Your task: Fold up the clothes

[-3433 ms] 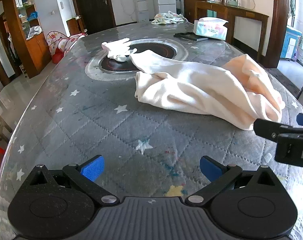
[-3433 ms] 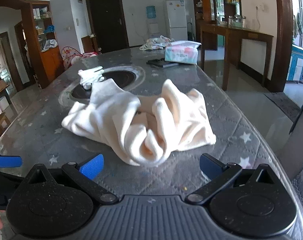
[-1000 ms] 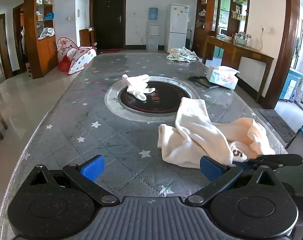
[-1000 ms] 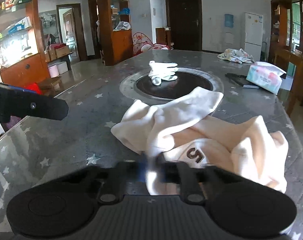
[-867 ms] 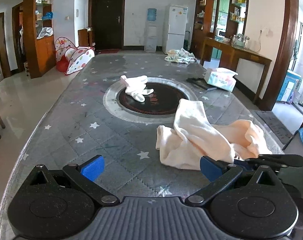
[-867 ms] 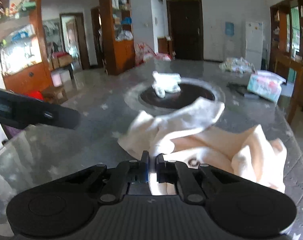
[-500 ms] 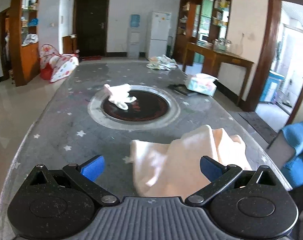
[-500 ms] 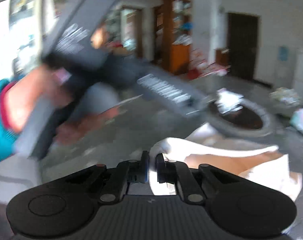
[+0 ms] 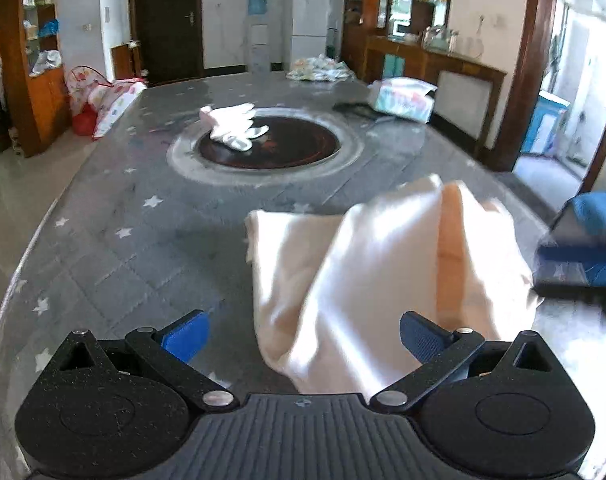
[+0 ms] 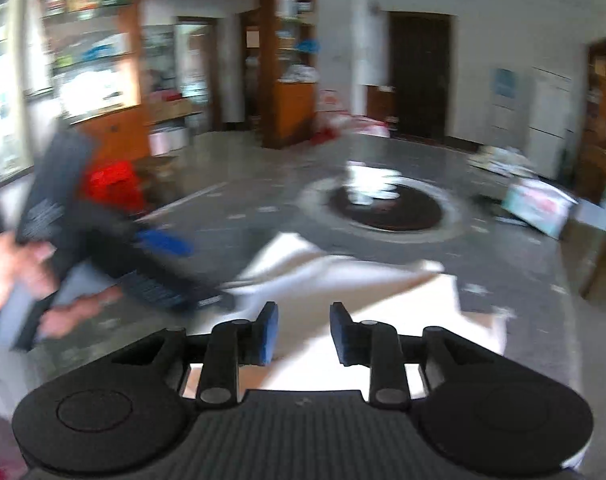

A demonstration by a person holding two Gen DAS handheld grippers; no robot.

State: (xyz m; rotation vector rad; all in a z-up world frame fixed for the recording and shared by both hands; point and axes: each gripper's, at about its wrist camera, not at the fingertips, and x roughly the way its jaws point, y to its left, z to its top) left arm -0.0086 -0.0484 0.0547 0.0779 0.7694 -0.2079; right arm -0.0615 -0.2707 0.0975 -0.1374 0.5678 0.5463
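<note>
This was a home, an open dining and living room. A long table (image 9: 103, 216) under a starred cover filled the frame's middle, a fridge (image 9: 306, 20) and water dispenser (image 9: 257, 36) stood at the top centre by a dark door (image 9: 167, 20), wooden shelves (image 9: 35, 60) (cluttered) lined the left edge, and a tissue pack (image 9: 403, 98) lay upper right.

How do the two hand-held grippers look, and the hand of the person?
Each hand-held gripper is black, with a ribbed centre plate, two round side discs, silver pivot pins and blue finger pads. The bare hand shows a teal cuff.
</note>
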